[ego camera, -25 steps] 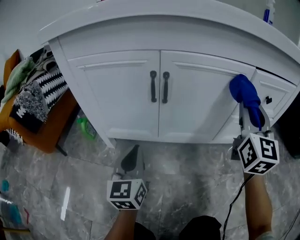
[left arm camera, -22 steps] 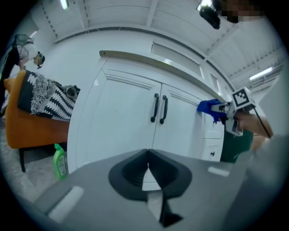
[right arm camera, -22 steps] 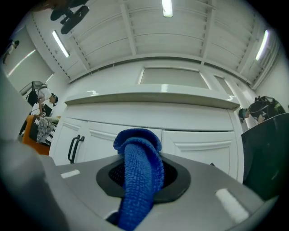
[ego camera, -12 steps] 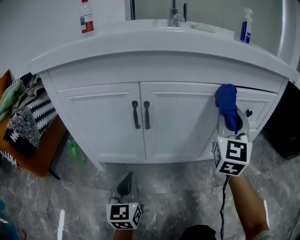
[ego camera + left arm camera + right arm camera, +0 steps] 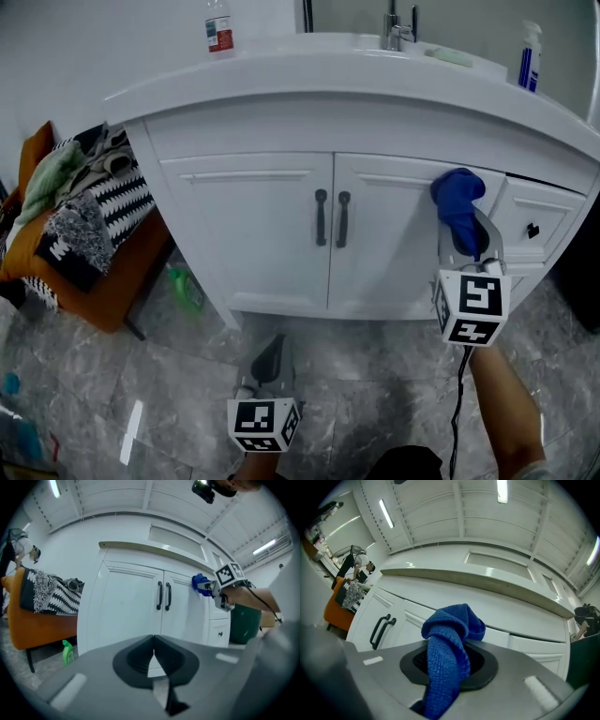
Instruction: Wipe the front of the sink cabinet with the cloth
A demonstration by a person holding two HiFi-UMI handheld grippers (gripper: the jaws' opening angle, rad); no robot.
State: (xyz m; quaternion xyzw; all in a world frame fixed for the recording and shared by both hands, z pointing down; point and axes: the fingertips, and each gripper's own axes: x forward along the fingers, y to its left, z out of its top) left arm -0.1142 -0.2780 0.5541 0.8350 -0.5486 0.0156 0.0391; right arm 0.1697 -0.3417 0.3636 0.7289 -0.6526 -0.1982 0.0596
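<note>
The white sink cabinet (image 5: 281, 225) has two doors with dark handles (image 5: 332, 218) and a drawer at the right. My right gripper (image 5: 461, 217) is shut on a blue cloth (image 5: 457, 204), whose bunched end presses the top right corner of the right door. In the right gripper view the blue cloth (image 5: 449, 656) hangs out between the jaws, against the cabinet (image 5: 497, 616). My left gripper (image 5: 270, 361) hangs low over the floor in front of the doors, shut and empty; its jaws (image 5: 153, 656) meet with nothing between them.
An orange chair (image 5: 94, 281) piled with patterned clothes (image 5: 80, 202) stands left of the cabinet. A green bottle (image 5: 186, 287) lies on the marble floor by the cabinet's left foot. Bottles (image 5: 218, 26) and a faucet (image 5: 396, 28) sit on the countertop.
The view has shifted and tilted up, showing the countertop. The right gripper with the cloth has slid along the upper right part of the cabinet front. The left gripper stays low.
</note>
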